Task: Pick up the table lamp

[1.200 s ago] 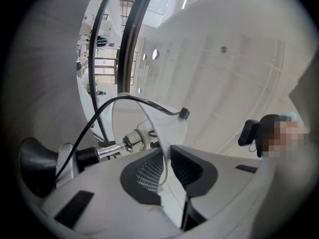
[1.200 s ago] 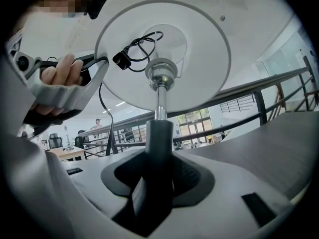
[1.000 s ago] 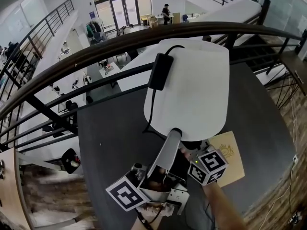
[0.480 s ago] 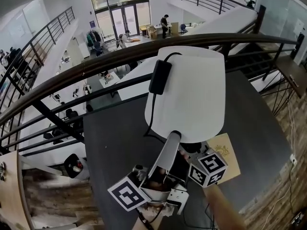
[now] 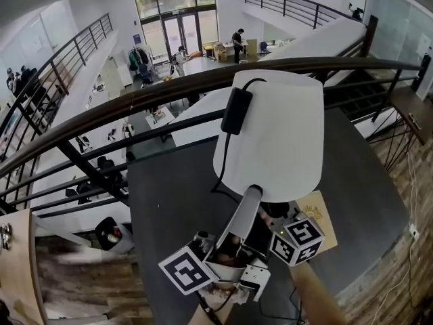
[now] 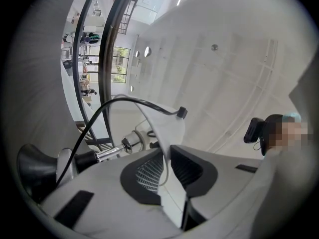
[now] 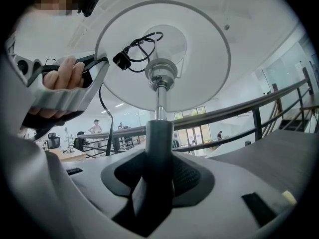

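The table lamp has a wide white shade (image 5: 270,137) with a black plug adapter (image 5: 236,111) lying on top, its cable trailing down the side. In the head view my left gripper (image 5: 253,192) reaches up to the shade's near rim. In the left gripper view it (image 6: 167,156) is shut on that thin white rim, with the metal socket (image 6: 130,143) beyond. My right gripper (image 7: 158,171) is shut on the lamp's dark post (image 7: 159,138), under the shade's underside (image 7: 199,54). In the head view only its marker cube (image 5: 298,241) shows; its tips are hidden under the shade.
The lamp hangs over a dark round table (image 5: 176,195) with a tan card (image 5: 319,212) lying near the grippers. A dark curved railing (image 5: 135,93) runs just behind the table, with an open hall far below. Wooden floor and loose cables lie to the right.
The lamp and both grippers have risen together, the shade now higher against the railing. Both grips look unchanged.
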Tool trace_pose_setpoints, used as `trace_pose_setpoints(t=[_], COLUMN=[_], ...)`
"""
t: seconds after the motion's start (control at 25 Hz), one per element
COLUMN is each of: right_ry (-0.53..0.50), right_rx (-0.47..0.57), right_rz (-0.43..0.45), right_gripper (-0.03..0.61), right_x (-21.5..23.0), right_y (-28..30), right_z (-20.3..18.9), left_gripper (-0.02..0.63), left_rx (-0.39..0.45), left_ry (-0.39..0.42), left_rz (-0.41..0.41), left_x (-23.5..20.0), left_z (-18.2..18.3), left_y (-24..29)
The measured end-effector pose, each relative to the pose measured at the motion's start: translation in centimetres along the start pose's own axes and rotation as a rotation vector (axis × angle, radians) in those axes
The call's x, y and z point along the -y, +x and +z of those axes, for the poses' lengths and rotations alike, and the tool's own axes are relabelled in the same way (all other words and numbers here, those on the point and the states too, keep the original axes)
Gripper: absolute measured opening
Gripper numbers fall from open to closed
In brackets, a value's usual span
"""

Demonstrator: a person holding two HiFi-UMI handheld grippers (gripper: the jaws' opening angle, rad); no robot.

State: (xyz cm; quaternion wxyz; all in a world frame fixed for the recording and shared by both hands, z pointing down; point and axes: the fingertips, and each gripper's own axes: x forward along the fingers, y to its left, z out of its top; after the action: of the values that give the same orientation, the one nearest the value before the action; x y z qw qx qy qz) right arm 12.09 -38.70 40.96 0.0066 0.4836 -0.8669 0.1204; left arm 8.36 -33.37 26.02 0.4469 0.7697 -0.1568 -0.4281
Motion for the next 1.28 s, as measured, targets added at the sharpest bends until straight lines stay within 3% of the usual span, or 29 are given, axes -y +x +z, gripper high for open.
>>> trace_pose_setpoints(t=[0.56,1.28], right_ry=[0.003,0.004], right_rx=[0.009,0.023], right_rz=[0.003,0.001], right_gripper=[0.17,0.17], right_x=[-2.6,-3.3], right_y=[-1.5,-2.5], right_z=[2.5,3.6], left_gripper=[0.081,0.08], left_rx=[0.002,-0.001], left_ry=[0.024,0.031], left_rz=[-0.004,-0.016], left_x=[3.9,5.5], left_z=[0.4,0.1], left_y=[-0.4,-0.4])
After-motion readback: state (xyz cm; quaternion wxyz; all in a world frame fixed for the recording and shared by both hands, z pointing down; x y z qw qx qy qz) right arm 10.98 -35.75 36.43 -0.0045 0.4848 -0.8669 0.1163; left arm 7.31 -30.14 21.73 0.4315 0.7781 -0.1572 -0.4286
